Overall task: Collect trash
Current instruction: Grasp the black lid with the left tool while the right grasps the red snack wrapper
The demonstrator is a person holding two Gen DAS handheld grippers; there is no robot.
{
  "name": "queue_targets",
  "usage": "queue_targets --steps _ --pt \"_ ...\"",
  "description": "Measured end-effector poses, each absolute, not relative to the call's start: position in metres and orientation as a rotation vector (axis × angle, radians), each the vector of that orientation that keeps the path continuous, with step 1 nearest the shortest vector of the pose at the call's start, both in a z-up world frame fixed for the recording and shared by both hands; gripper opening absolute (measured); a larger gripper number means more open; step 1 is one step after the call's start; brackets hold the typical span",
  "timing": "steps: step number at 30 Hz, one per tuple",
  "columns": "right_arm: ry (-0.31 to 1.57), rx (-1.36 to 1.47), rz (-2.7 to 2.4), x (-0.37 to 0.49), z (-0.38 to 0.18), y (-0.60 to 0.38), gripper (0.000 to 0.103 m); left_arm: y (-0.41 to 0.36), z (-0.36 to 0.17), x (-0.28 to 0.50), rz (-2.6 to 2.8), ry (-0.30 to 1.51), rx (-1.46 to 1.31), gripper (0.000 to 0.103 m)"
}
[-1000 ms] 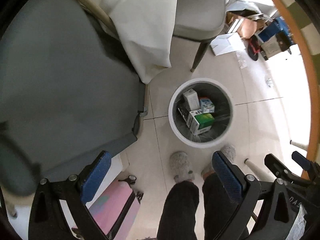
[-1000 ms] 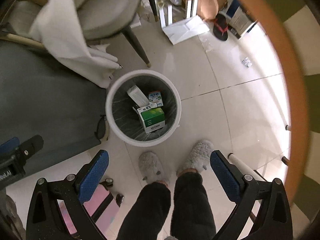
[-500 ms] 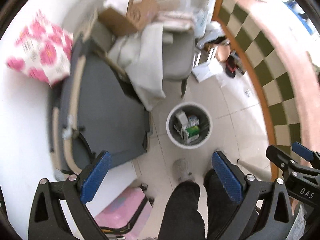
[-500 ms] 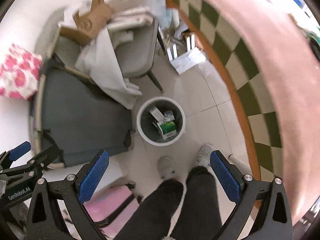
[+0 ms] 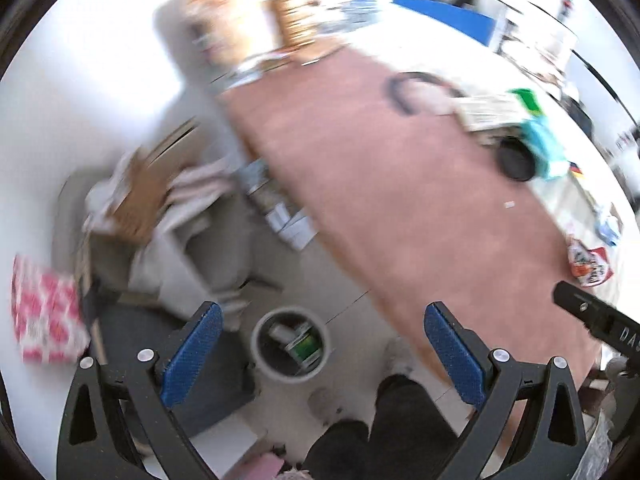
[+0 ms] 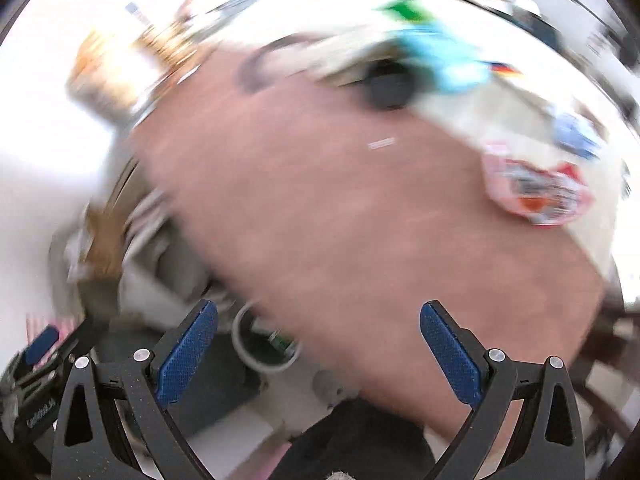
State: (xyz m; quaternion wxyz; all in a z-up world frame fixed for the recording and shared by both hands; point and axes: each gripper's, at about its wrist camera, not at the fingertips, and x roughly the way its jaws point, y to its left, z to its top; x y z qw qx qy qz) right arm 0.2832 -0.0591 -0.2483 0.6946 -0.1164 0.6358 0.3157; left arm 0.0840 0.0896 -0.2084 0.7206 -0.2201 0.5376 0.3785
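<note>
- Both cameras have swung up from the floor since a second ago: the bin (image 5: 291, 345), which then filled the middle of each view, now sits small at 6 o'clock, and the pinkish-brown desk (image 5: 400, 216) takes up the centre
- Left hand-held gripper (image 5: 318, 354) has its jaws spread wide with nothing between the blue pads; right hand-held gripper (image 6: 318, 350) is likewise wide and empty
- Bin stands on the floor beside the desk edge and already holds several small boxes, one of them green
- My reading: one drop is done and the step in hand is the return to the desk for more trash
- Likely candidates lie toward 2 o'clock: a red-and-white wrapper (image 6: 536, 190), a teal packet (image 5: 544, 148) beside a black round thing (image 5: 516, 160), all blurred
- Next move calls for steadying the view, picking one item, and lowering an open hand-held gripper over it
</note>
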Motion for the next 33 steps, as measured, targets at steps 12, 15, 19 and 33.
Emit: queue_targets --steps 12,15,19,33 --pt "1.527 0.02 0.146 0.504 -0.332 -0.194 0.102 0.073 -0.274 0.328 0.537 1.348 -0.337 0.103" --pt "1.565 0.065 0.111 0.523 -0.356 -0.206 0.099 0.071 -0.297 0.367 0.471 1.4 -0.298 0.103" --pt "1.611 0.092 0.131 0.535 -0.379 -0.2 0.085 0.076 -0.321 0.407 0.406 1.446 -0.264 0.103" --pt "1.597 0.103 0.151 0.544 -0.394 -0.168 0.039 0.1 -0.368 0.479 0.323 1.523 -0.298 0.103"
